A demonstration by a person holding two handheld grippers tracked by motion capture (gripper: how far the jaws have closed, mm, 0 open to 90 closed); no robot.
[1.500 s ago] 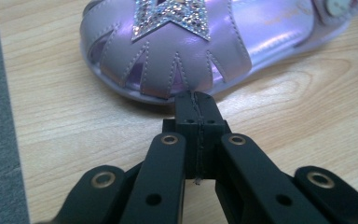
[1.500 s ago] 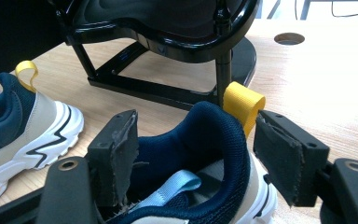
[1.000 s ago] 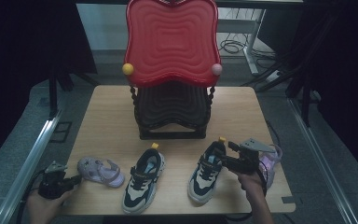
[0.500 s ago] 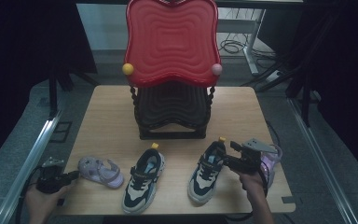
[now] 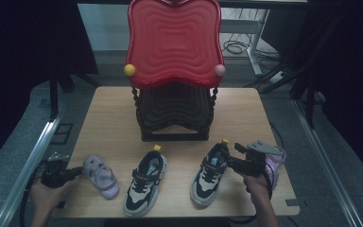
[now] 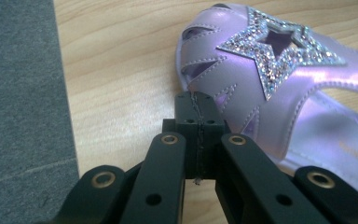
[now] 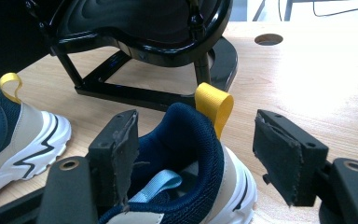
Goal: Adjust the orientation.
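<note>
**Two grippers working a row of shoes in front of the black stand**

I am taking the black stand [image 5: 174,116] in the middle of the wooden table [image 5: 108,118] as my marker, with its red wavy top [image 5: 174,42] rising above it.

Far to the left of the stand and nearer to me, my left gripper [image 6: 199,109] is sitting at the table's near-left edge with its jaws pressed together and gripping nothing. Their tips are lying just beside the toe of the purple sandal [image 6: 279,84], whose glittering star is showing clearly in the left gripper view; I cannot tell whether tip and toe are touching. In the high view that sandal [image 5: 101,173] is lying left of the stand, near the front edge, and my left gripper [image 5: 78,170] is pointing at it from the left.

Directly in front of the stand, the left sneaker [image 5: 145,182] is resting on the table, its yellow heel loop pointing toward the stand.

To the right of it, the right sneaker [image 7: 186,186] is lying between the parted jaws of my right gripper [image 7: 200,154]. The jaws are standing apart on either side of the heel collar: the left pad is sitting against the collar, the right pad is standing clear of it. The yellow heel loop [image 7: 214,109] is rising between the jaws, toward the stand.

Right of the stand, behind my right gripper [image 5: 234,162] in the high view, a second purple sandal [image 5: 275,163] is lying near the table's right edge.
</note>
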